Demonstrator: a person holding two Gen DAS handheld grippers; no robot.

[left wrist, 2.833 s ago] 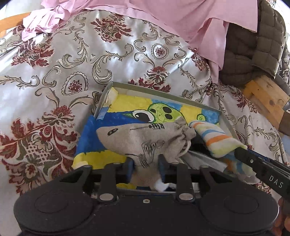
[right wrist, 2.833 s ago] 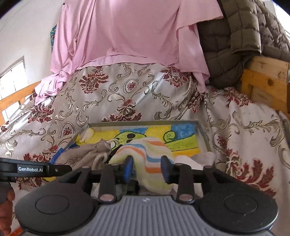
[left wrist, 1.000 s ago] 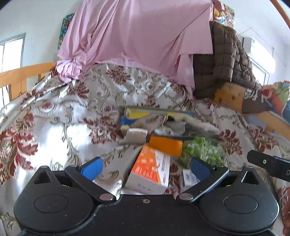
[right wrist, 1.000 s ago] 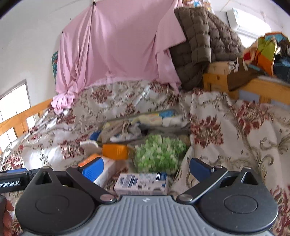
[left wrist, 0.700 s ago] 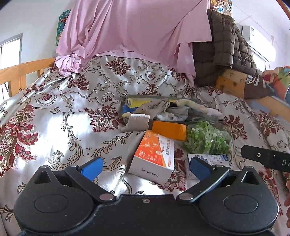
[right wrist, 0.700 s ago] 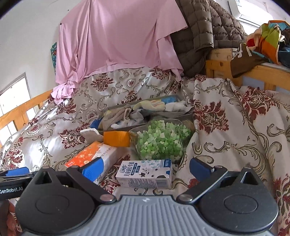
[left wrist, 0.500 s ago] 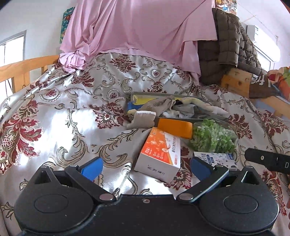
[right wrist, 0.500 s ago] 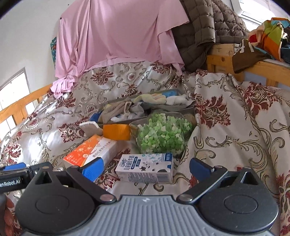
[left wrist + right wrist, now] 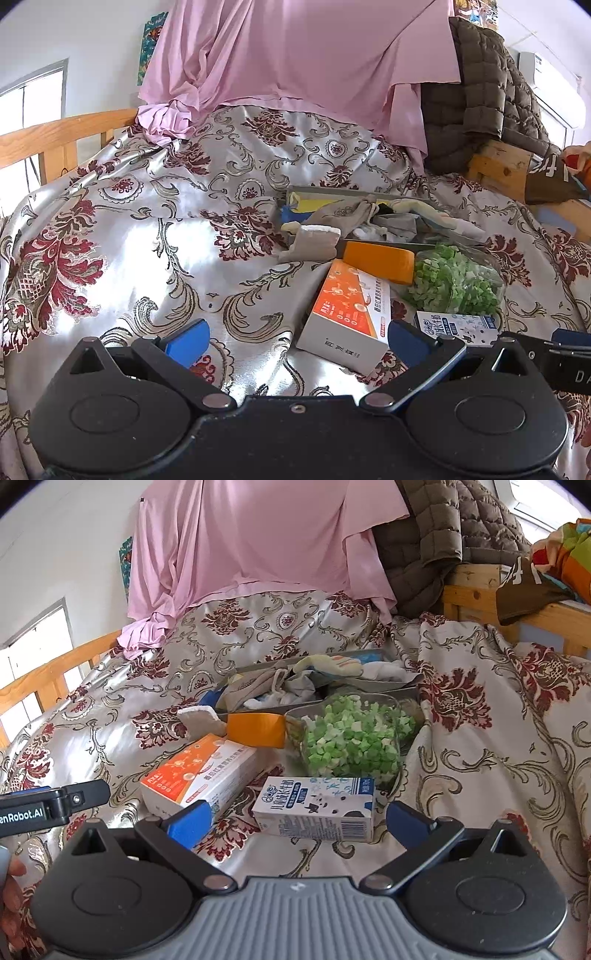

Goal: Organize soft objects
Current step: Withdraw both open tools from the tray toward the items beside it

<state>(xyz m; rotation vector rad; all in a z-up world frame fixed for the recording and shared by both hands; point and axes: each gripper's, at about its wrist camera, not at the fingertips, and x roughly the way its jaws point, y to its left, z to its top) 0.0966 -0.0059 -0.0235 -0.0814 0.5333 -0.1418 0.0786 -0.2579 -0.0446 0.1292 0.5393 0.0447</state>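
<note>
A grey tray [image 9: 332, 192] [image 9: 369, 692] lies on the bed with several socks heaped in it, among them a grey sock [image 9: 347, 216] [image 9: 258, 686] and a striped pastel sock [image 9: 410, 206] [image 9: 328, 662]. One grey-and-white sock [image 9: 314, 242] [image 9: 201, 718] hangs over the tray's near left edge onto the bedspread. My left gripper [image 9: 297, 341] is open and empty, well short of the tray. My right gripper [image 9: 297, 821] is open and empty, just behind a milk carton [image 9: 317, 808].
In front of the tray lie an orange block [image 9: 378, 260] [image 9: 256, 729], an orange-and-white box [image 9: 349, 317] [image 9: 199, 771], a clear bag of green pieces [image 9: 454, 284] [image 9: 351, 738] and the milk carton in the left wrist view [image 9: 458, 326]. Wooden bed rails [image 9: 55, 136] [image 9: 517, 602] flank the flowered bedspread.
Both grippers let go of their socks in the tray, opened and drew back toward me. In the last half second the views barely shift.
</note>
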